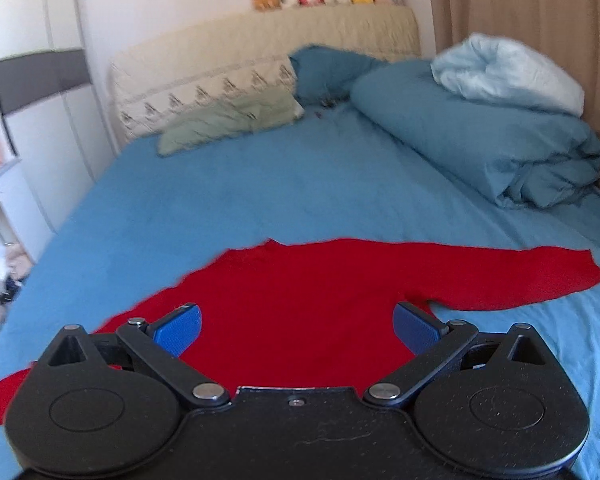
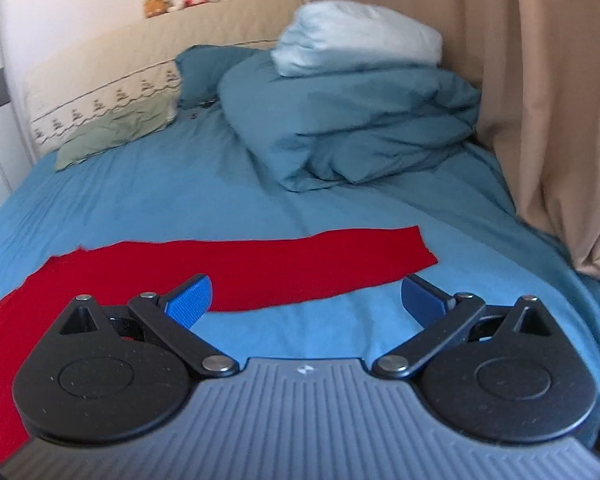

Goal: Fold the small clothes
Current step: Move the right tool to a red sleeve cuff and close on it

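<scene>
1. Because the left wrist view looks along a left claw [image 1: 296, 330] whose blue pads [image 1: 178, 330] stand wide apart with nothing between them, the red garment [image 1: 300, 304] is gripped by nobody. It lies flat on the blue bed sheet [image 1: 260, 196], body under the claw, one sleeve reaching off to the right and another trailing to the lower left edge of the picture. The risk here, as I judge it: a pinch taken over the middle of the body would lift a single layer or drag the sheet up with it, since both are soft and lie flat together. The sleeve at the lower left runs out of sight, so whether it hangs off the bed edge cannot be told; if it does, a tug could pull it crooked.

2. In the right wrist view the right claw [image 2: 306, 300] is likewise spread and empty, its left pad over the lower edge of the sleeve [image 2: 300, 264], its right pad over bare sheet. Closing from here would likely catch only the hem or miss altogether. The heaped duvet [image 2: 352, 120] and the beige curtain [image 2: 540, 100] are well apart from the garment, so a wide fold should clear them, though a careless swing to the right could brush the curtain.
</scene>
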Motion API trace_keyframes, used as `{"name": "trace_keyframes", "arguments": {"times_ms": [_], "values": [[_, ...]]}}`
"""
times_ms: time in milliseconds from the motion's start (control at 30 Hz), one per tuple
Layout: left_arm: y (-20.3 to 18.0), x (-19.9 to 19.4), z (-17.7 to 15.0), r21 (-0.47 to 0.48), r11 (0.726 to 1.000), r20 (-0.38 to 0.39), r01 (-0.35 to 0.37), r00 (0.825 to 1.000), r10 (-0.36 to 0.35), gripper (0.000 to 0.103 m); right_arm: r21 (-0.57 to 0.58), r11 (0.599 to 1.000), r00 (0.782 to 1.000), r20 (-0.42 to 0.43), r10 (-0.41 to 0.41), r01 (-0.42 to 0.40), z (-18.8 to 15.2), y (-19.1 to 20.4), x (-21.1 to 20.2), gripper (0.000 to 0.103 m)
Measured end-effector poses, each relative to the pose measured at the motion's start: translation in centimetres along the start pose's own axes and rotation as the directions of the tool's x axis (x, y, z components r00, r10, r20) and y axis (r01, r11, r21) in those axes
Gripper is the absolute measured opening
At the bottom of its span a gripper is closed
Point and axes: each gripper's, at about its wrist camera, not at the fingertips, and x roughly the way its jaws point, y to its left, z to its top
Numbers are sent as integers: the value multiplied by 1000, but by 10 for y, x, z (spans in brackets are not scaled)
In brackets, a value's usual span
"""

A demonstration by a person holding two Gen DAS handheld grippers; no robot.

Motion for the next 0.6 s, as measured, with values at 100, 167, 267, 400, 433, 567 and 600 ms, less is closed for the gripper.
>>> {"name": "trace_keyframes", "arguments": {"times_ms": [100,167,267,400,433,567,600], "values": [[-12,59,5,-6,1000,-66,31,997,-31,103,5,999,999,-19,-37,37,-9,-20,49,103],[-20,93,4,-8,999,-83,53,995,-53,103,28,998,997,-48,-53,55,-19,-33,80,103],[-32,135,3,-8,999,-111,52,993,-52,103,81,994,995,-80,-66,73,-32,-49,118,103],[-47,180,4,-25,997,-139,76,987,-79,103,125,987,992,-84,-92,103,-46,-65,159,103],[-50,192,5,-33,996,-149,82,985,-87,103,137,985,992,-84,-96,107,-48,-68,166,103],[-65,231,11,-48,996,-171,81,981,-89,103,226,963,988,-86,-128,145,-54,-86,200,98],[-68,240,12,-53,995,-177,88,979,-96,103,255,956,989,-76,-130,145,-55,-90,206,94]]}}
